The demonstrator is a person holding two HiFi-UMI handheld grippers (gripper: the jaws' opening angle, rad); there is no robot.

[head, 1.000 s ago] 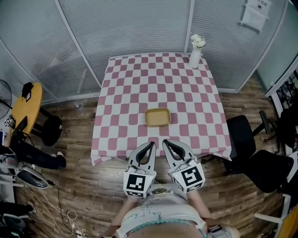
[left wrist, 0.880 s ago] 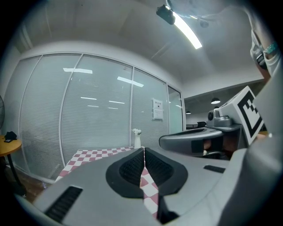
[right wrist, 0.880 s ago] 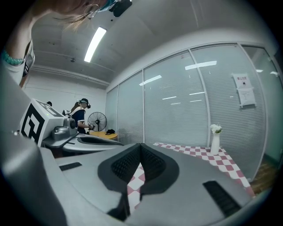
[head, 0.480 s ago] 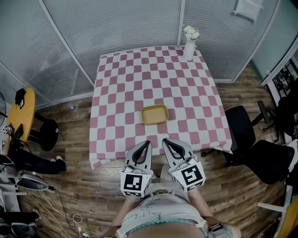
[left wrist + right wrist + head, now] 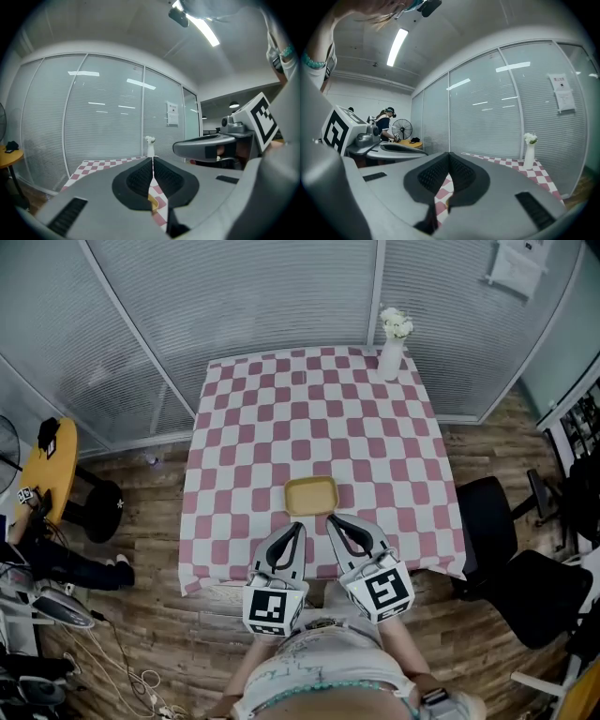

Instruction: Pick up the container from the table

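Head view, A here: we have the container (image 5: 311, 496), shallow and yellow, lying flat on the table (image 5: 244, 427), centred near its 6 o'clock edge. Both grippers sit just at that edge, tips pointing to 12.

B: Jaw states?

A: On the left gripper (image 5: 299, 527), the jaws are pressed together with nothing between them. Its own view shows the pads meeting in a line, with a yellow sliver of the container below. The right gripper (image 5: 332, 521) is the same, closed tight and empty.

B: So we're in approach, with no hold yet. Why side by side?

A: Our read is that they're staged so either one can go straight ahead to the near rim. Whichever we use must spread its jaws first, since closed as they are they can't take a rim.

B: Room?

A: Plenty, the checked cloth is bare all round the container. The vase (image 5: 392, 352) stands at the far corner, 1 o'clock, well apart. The chair (image 5: 483, 512) at 3 o'clock is off the table and out of our path.

B: Risk?

A: A closed jaw nudging the rim would likely shove the container toward 12 across the cloth. We'd open, take the rim and lift straight up.
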